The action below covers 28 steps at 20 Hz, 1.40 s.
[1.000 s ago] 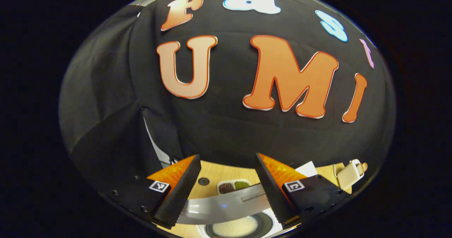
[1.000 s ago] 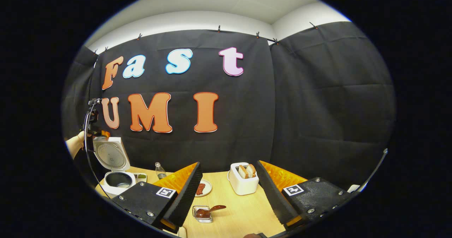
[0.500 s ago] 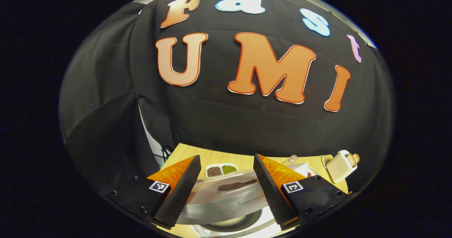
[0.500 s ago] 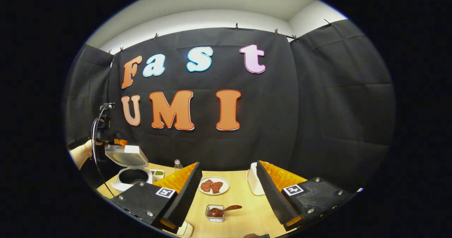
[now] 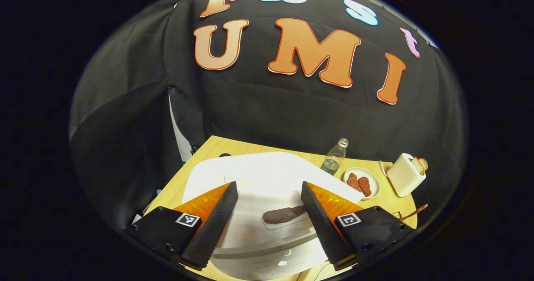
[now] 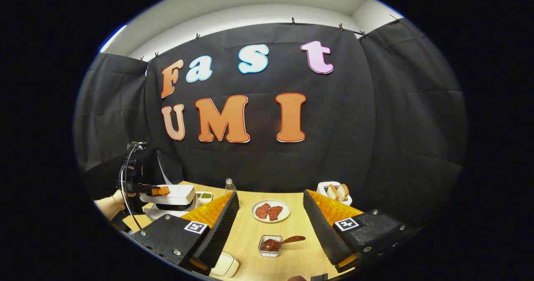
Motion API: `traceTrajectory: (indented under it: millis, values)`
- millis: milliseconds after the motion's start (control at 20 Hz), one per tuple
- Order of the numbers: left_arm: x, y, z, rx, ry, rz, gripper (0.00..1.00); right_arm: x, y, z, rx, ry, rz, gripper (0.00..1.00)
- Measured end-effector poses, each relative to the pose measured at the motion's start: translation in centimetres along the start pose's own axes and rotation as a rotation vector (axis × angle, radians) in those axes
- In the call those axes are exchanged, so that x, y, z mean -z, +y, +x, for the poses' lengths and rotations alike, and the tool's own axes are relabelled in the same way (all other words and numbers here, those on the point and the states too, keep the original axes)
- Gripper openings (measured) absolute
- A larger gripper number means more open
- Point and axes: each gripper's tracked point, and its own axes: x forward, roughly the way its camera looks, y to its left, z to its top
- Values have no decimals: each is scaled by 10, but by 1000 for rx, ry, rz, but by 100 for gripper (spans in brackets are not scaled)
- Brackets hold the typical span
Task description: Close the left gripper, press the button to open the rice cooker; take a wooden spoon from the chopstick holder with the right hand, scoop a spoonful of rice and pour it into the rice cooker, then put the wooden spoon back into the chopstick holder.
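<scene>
Two claws are both spread wide and hold nothing. The white rice cooker (image 5: pixel 258 176) is the biggest thing on the bench; its lid looks lowered, though in the right gripper view a thin dark gap seems to show under it, so I cannot tell whether it is latched. The left claw (image 5: pixel 268 184) hangs directly over this lid, and a dark oblong part (image 5: pixel 283 215), which I take for the button, lies between its fingers. The right claw (image 6: pixel 270 192) hovers well apart over the middle of the bench. In its view the cooker is at 9 o'clock, and the wooden spoon (image 6: pixel 277 242) rests in a small clear container (image 6: pixel 263 251) at 6 o'clock, near the fingers; whether this is the chopstick holder I cannot say.

I judge the step in hand is the lid. To open it, the left claw must first shut its fingers, then push down on the dark part.

The room is a booth with black cloth walls and a pale ceiling. The bench (image 6: pixel 246 235) is light wood; it carries a white toaster (image 6: pixel 333 191) with bread at 1 o'clock, a plate (image 6: pixel 271 211) of reddish pieces at 12 o'clock, and a small bottle (image 6: pixel 228 185) at 11 o'clock.
</scene>
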Motion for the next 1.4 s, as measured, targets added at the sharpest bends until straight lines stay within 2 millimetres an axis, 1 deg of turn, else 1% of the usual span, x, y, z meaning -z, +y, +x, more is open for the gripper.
traceTrajectory:
  millis: [50,150,200,250,300,350,400,450,500,550,600,800,900,1050,1200,1250,1300,1400]
  values:
    - [4,1,2,-15,-4,6,99,6,0,0,-1,13,6,100]
    - [14,-1,5,-37,-14,15,100,16,-4,1,1,42,22,100]
    - [17,-1,7,-44,-15,18,99,20,-6,1,3,54,30,95]
    - [20,-2,8,-48,-20,20,99,24,-8,2,7,64,37,95]
    - [23,-1,8,-52,-21,18,100,26,-10,2,13,71,43,100]
    - [28,-1,10,-56,-19,14,99,28,-12,3,20,79,45,95]
    - [33,-1,12,-60,-11,11,100,30,-14,3,27,81,42,95]
    - [41,0,13,-66,6,5,100,31,-17,3,35,81,35,95]
    - [44,0,13,-73,6,5,99,30,-18,4,42,76,26,95]
    - [42,0,15,-78,-12,19,100,30,-19,4,46,74,17,95]
    - [45,0,16,-81,-7,24,100,30,-20,5,48,75,13,95]
    - [53,0,15,-85,2,-36,100,38,-21,11,52,96,30,95]
    - [50,1,16,-81,-27,-39,100,43,-19,12,50,109,26,95]
    - [47,0,15,-90,-43,42,100,46,-28,10,74,111,-18,95]
    - [43,-2,1,-80,3,51,98,39,-34,6,95,95,-31,95]
    - [35,-3,-2,-67,-5,33,98,36,-36,3,101,87,-30,95]
    - [22,-3,-10,-52,-25,9,98,32,-40,3,110,76,-29,95]
    - [-13,1,-37,-28,-74,-35,98,24,-42,1,121,56,-26,95]
